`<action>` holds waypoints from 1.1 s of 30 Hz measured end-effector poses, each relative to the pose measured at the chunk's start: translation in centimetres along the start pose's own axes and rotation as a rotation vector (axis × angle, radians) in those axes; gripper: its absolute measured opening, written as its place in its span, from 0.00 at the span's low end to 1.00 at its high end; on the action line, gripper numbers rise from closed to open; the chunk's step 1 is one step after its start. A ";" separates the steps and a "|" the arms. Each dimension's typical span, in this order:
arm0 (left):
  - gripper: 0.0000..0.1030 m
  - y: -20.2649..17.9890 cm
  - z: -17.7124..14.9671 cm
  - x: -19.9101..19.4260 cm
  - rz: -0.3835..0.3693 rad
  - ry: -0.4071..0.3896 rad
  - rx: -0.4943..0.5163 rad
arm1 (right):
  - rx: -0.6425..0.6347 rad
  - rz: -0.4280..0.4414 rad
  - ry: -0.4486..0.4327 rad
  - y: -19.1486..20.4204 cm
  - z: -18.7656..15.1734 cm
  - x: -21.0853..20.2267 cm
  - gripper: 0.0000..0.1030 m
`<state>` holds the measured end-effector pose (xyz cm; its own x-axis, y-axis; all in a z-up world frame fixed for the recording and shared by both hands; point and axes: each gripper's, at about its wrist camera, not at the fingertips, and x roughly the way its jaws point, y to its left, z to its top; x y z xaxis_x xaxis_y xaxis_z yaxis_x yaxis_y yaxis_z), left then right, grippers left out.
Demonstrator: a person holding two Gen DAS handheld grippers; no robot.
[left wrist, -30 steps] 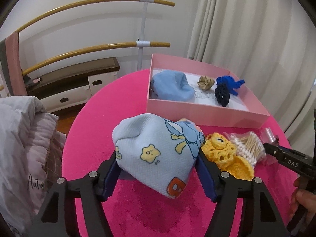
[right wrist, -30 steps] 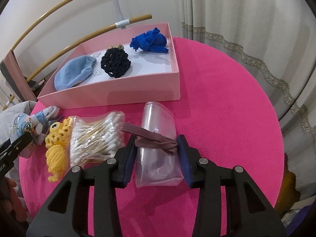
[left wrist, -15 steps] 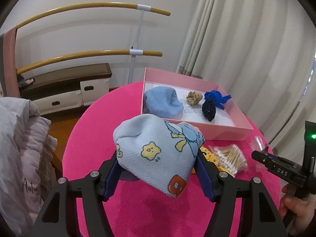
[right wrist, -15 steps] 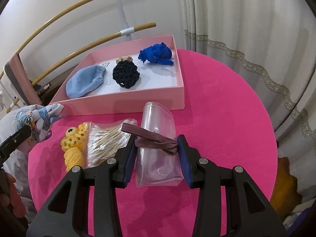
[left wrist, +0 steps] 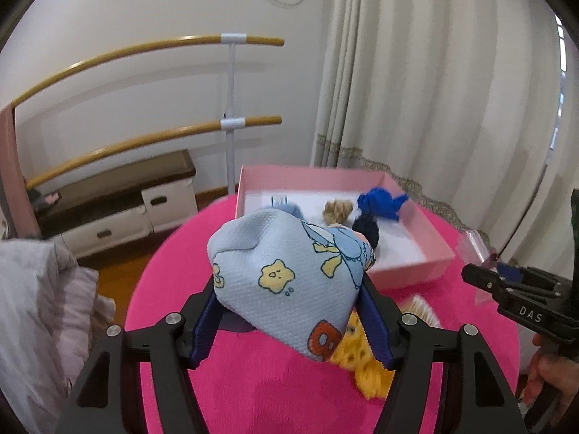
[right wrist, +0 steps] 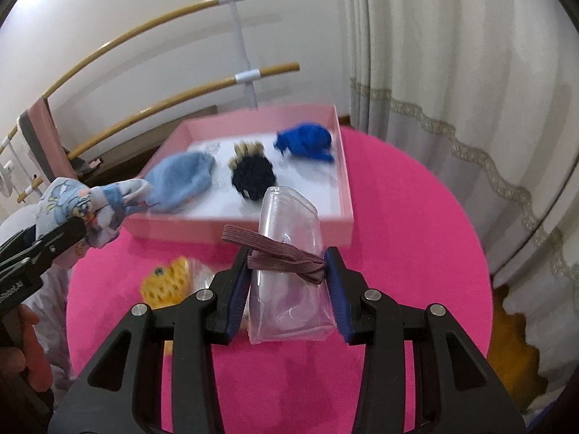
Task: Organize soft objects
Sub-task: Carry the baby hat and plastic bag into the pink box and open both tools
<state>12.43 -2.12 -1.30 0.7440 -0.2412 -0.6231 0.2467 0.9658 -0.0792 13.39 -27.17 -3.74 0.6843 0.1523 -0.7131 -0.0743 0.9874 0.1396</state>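
Observation:
My left gripper (left wrist: 289, 311) is shut on a light blue cartoon-print cloth (left wrist: 286, 278) and holds it above the pink table, short of the pink box (left wrist: 409, 275); the cloth also shows in the right wrist view (right wrist: 90, 213). My right gripper (right wrist: 287, 282) is shut on a clear plastic pouch (right wrist: 293, 271) with a brown elastic band (right wrist: 282, 253), lifted in front of the box (right wrist: 253, 231). In the box lie a light blue knit piece (right wrist: 181, 181), a black scrunchie (right wrist: 253, 177), a blue cloth (right wrist: 307, 141) and a tan scrunchie (left wrist: 338, 209).
A yellow crochet toy (right wrist: 166, 282) and a cotton swab bag (left wrist: 423, 307) lie on the round pink table (right wrist: 398, 253) below the grippers. A grey jacket (left wrist: 39, 311) hangs at the left. Curtains (right wrist: 452, 72) and wooden rails (left wrist: 144, 137) stand behind.
Both grippers have risen and moved forward toward the pink box with their loads. The box now looks closer and the toy and swabs lie lower under the grippers.

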 end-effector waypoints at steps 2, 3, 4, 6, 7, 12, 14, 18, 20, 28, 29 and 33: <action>0.62 -0.1 1.3 0.2 -0.001 -0.019 0.014 | -0.018 0.000 -0.022 0.3 1.9 -0.1 0.37; 0.62 -0.2 2.0 0.4 -0.002 -0.027 0.020 | -0.023 0.001 -0.028 0.3 2.7 0.0 0.37; 0.62 -0.3 2.8 0.7 -0.005 -0.035 0.024 | -0.029 0.000 -0.032 0.4 3.4 0.1 0.37; 0.62 -0.3 4.2 1.4 -0.009 -0.040 0.030 | -0.034 0.010 -0.040 0.4 5.1 0.5 0.37; 0.62 -0.5 4.8 1.9 -0.008 -0.041 0.037 | -0.038 0.016 -0.037 0.5 6.1 0.9 0.37; 0.62 -1.7 7.4 5.2 -0.002 -0.030 0.066 | -0.050 0.012 -0.005 0.5 9.6 3.9 0.37; 0.62 -2.1 8.3 6.9 0.010 -0.015 0.068 | -0.051 0.010 0.018 0.3 10.7 5.5 0.37; 0.62 -3.2 9.6 10.4 0.027 0.026 0.073 | -0.049 0.001 0.076 -0.1 11.7 9.0 0.37; 0.62 -3.8 10.0 11.8 0.035 0.050 0.081 | -0.048 -0.006 0.109 -0.3 11.7 10.7 0.37; 0.62 -6.0 11.7 16.6 0.046 0.116 0.091 | -0.019 -0.023 0.177 -1.8 10.3 14.4 0.37; 0.62 -6.3 12.0 16.9 0.048 0.120 0.094 | -0.017 -0.025 0.182 -2.0 10.2 14.6 0.37; 0.63 -6.5 12.6 17.9 0.052 0.129 0.096 | -0.013 -0.028 0.188 -2.3 10.3 15.0 0.37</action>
<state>32.00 -13.96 -2.11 0.6726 -0.1713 -0.7199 0.2732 0.9616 0.0264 31.24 -27.59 -7.68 0.5390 0.1284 -0.8325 -0.0673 0.9917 0.1094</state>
